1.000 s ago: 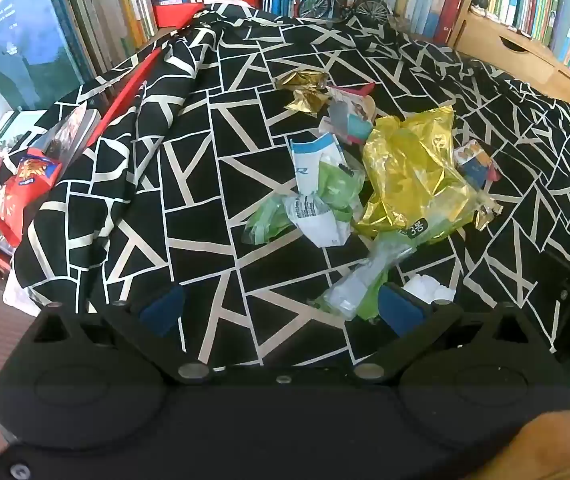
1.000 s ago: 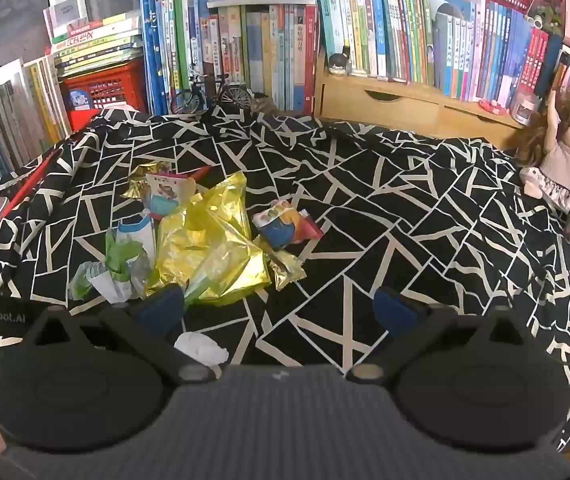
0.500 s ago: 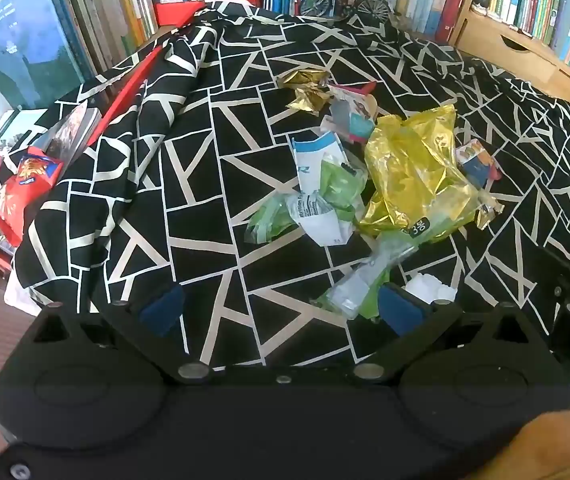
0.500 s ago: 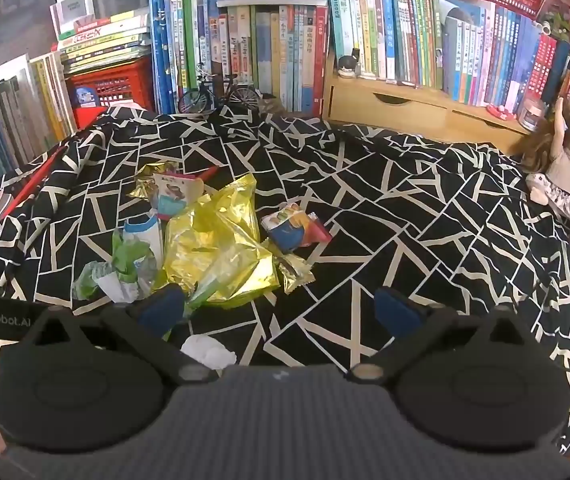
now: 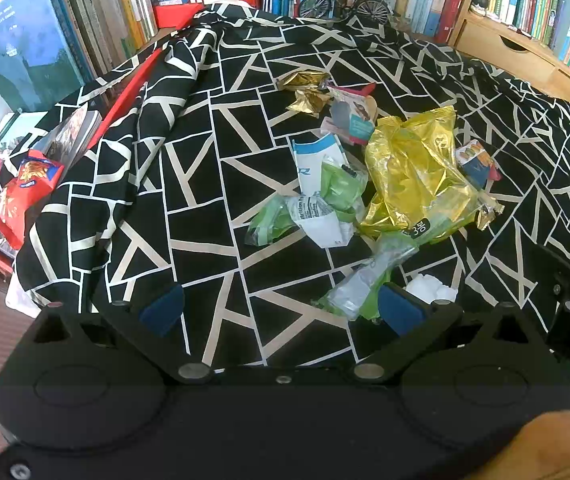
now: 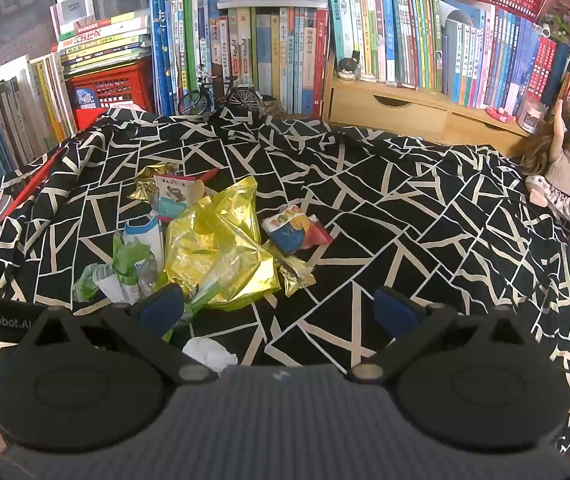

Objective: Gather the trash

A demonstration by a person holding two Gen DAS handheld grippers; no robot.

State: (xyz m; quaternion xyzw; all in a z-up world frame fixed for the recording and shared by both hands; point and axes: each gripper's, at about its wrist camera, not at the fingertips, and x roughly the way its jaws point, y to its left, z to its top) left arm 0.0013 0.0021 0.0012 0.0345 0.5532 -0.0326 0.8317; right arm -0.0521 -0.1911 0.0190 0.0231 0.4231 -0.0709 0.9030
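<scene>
black-and-white cloth [image 6: 385, 208] covers the surface; model bicycle [image 6: 219, 94] before books [image 6: 269, 48]; doll [image 6: 561, 168] far right; red crate [image 6: 111, 86]

The cloth [image 6: 385, 216] is black with cream lines forming irregular shapes, the big bag [image 6: 221, 248] shiny yellow-gold, the wrapper [image 5: 309, 92] gold foil, the torn packet [image 5: 337, 196] green and white, the tissue [image 6: 209, 354] white, the crate [image 6: 113, 88] red, the pads [image 5: 163, 308] blue.

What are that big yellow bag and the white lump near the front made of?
The yellow bag looks like thin glossy foil-plastic film: it creases sharply and glints. The white lump looks like crumpled tissue or paper, matte and soft-edged, though its texture is hard to make out.
</scene>
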